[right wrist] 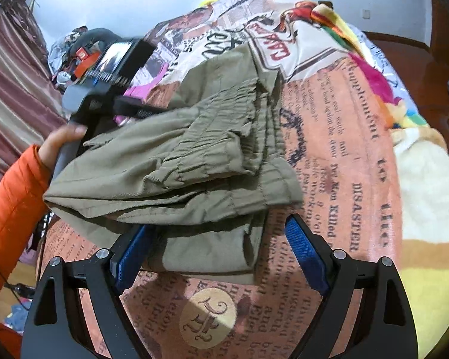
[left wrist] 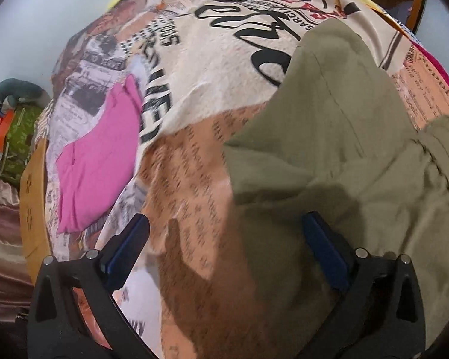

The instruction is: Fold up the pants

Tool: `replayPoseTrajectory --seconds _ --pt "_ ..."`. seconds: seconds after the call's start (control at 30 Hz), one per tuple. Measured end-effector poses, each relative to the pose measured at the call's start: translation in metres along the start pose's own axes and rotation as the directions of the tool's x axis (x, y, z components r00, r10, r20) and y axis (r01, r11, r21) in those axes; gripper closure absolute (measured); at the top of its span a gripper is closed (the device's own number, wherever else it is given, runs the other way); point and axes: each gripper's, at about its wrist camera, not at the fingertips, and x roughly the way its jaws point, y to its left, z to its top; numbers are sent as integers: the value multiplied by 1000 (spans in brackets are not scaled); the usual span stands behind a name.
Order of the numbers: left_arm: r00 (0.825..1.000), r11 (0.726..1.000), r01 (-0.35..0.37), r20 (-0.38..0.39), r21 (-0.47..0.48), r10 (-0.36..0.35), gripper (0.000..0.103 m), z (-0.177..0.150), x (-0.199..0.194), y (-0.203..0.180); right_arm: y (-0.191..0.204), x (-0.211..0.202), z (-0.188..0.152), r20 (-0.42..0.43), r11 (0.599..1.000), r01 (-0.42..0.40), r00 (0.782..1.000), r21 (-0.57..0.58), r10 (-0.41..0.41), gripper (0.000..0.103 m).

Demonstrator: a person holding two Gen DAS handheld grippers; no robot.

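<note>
- Lying on the bed's newspaper-print cover [right wrist: 344, 137]: one pair of olive pants [right wrist: 194, 161], bunched into folded layers.
- One pink cloth [left wrist: 98, 164] sits well apart from the pants.
- Left claw [left wrist: 224, 239]: two blue pads spread apart, gripping nothing, over the pants' edge.
- Right claw [right wrist: 221, 245]: two pads spread apart, straddling the pants' near edge.

Both wrist cams close above bed, angled down, sharing olive pants [left wrist: 329, 137] [right wrist: 176, 155].

Home bedroom: bed under newspaper-print bedspread [right wrist: 344, 137], striped curtains [right wrist: 12, 89], cluttered floor.
</note>
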Motion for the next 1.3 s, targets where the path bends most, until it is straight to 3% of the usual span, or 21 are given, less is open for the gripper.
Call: replayPoseTrajectory --seconds 0.33,0.57,0.73,0.97,1.13,1.3 --pt "997 998 -59 55 -16 60 0 -55 -40 15 -13 -35 -2 73 996 66 995 52 -69 16" --pt "997 995 14 74 -97 -7 0 -102 -66 31 -2 -54 0 122 996 81 989 44 -85 16" --pt "994 990 44 103 -132 -30 0 -131 -81 27 13 -52 1 121 999 51 991 -2 -51 16" --pt "994 985 60 100 -160 -44 0 -138 -88 23 25 -31 -5 71 1000 -23 997 15 22 16" --pt "990 981 109 111 -161 -91 0 -130 -95 38 31 -16 -12 15 999 -40 999 0 40 16" --pt "991 968 42 136 -247 -8 0 -116 -97 72 23 -1 -19 -31 999 -52 998 5 52 16"
